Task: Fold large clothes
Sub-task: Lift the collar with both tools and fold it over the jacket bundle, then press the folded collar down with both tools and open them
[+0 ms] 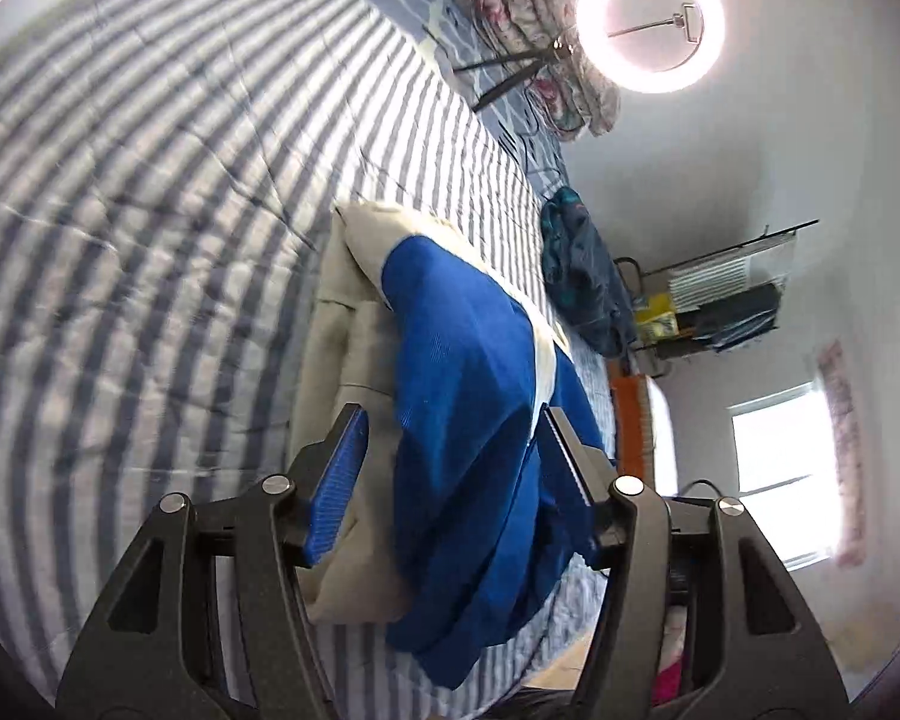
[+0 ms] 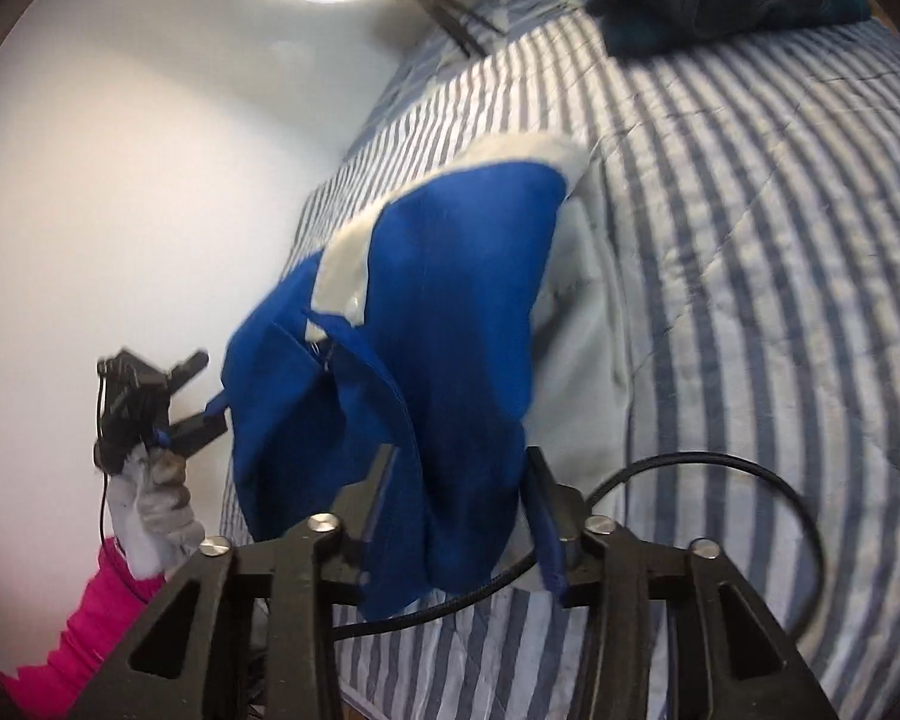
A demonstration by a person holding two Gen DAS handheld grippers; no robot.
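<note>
Both tongs, left and right, gape around the blue garment, gripping nothing, so it may slump unfolded onto the bed.

The garment was a large piece in bright blue ribbed fabric with cream-white panels and trim, bunched and partly lifted rather than spread flat. Its cream part lay on the striped bed cover, while the blue part hung in loose folds and creases, with a white band crossing its upper edge.
</note>
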